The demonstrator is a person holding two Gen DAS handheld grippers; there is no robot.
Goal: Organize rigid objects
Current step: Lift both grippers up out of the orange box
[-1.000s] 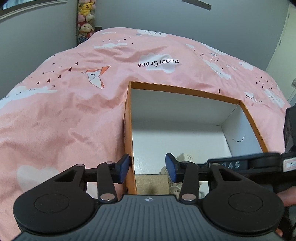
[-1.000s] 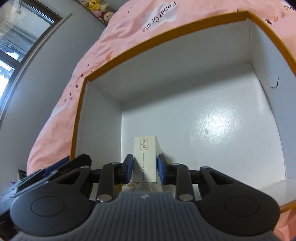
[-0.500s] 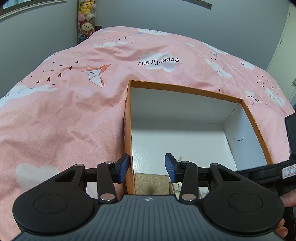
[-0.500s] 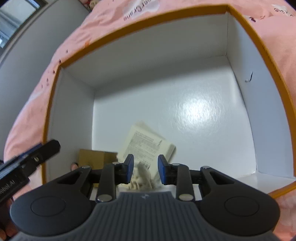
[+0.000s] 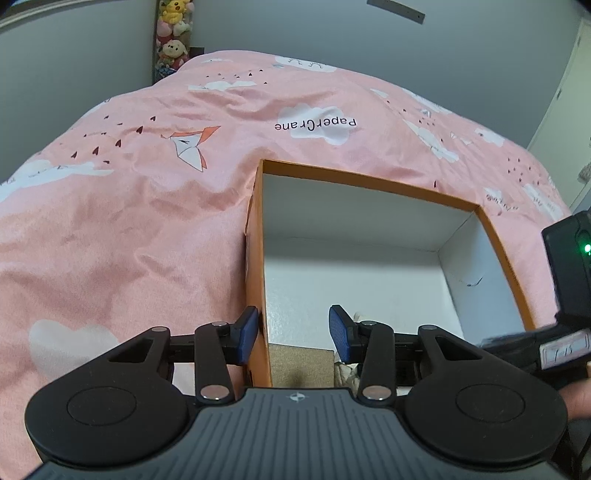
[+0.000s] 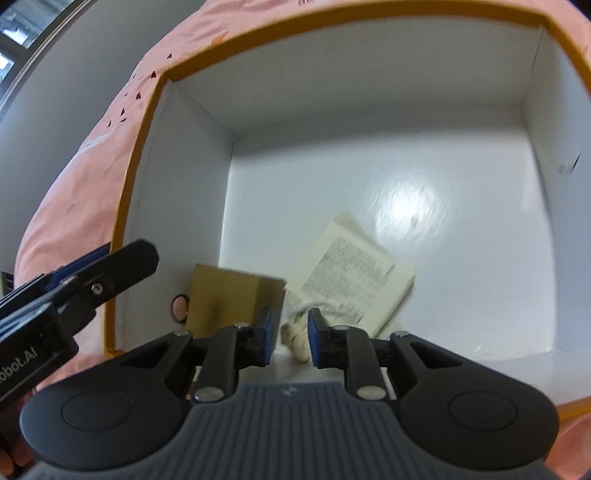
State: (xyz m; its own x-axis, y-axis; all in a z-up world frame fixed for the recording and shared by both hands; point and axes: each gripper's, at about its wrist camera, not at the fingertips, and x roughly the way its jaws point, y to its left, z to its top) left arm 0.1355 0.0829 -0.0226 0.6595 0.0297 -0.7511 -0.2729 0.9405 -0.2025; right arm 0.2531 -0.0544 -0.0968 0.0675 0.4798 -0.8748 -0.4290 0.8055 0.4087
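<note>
**Cream carton dropped flat in the orange box**

A second earlier the right gripper (image 6: 290, 334) had clamped the cream carton (image 6: 354, 282) upright; by this moment the carton lay flat and tilted on the white floor of the orange box (image 5: 369, 186), printed side up, and the jaws stood slightly apart with nothing between them. The gripper hung just above the box's near wall, over a whitish crumpled bundle (image 6: 297, 332) resting on the box floor beside the carton. A brown cardboard box (image 6: 225, 295) sat in the near-left corner of the orange box, touching its left wall.

The left gripper (image 5: 293, 330) straddled the orange box's left wall, one blue pad outside and one inside, jaws wide apart and holding nothing. The orange box rested on a pink bedspread (image 5: 129, 221) printed with clouds, with plush toys (image 5: 171, 33) far beyond the box against the grey wall.
</note>
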